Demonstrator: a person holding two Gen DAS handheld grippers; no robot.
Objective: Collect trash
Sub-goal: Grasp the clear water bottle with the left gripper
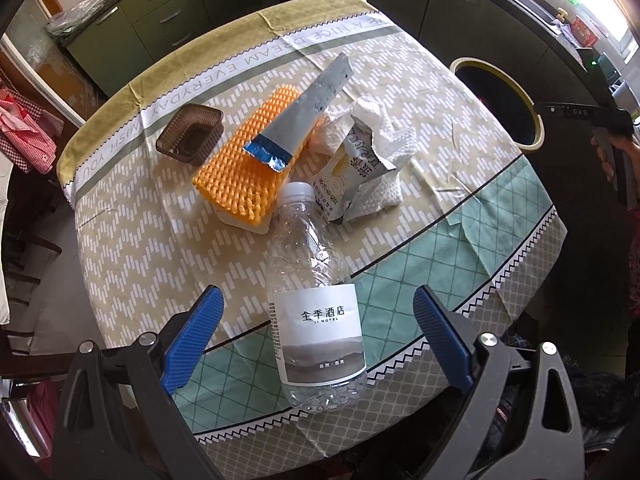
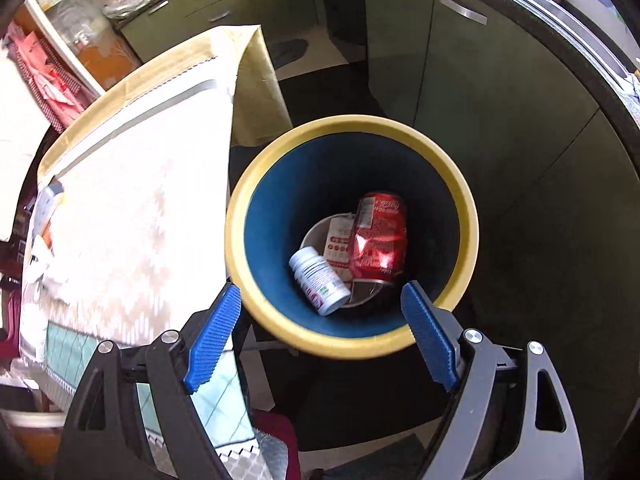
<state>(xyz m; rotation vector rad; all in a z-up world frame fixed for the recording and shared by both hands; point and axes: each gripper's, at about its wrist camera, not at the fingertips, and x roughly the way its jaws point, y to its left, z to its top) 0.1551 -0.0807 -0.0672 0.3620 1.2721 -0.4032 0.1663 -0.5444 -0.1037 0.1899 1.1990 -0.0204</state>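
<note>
Now my right gripper (image 2: pixel 320 332) hangs wide open and empty over the bin (image 2: pixel 460 184), beside the bench's (image 1: pixel 132 248) edge, a can (image 2: pixel 378 236) inside. My left gripper (image 1: pixel 316 340), open too, straddles the bottle (image 1: pixel 316 320) at the near edge without touching. Next, I'd say: lower, close on it.

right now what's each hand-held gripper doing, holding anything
Left hand-held gripper: open, plastic bottle between its fingers, not gripped.
Right hand-held gripper: open, empty, above the trash bin.
</note>
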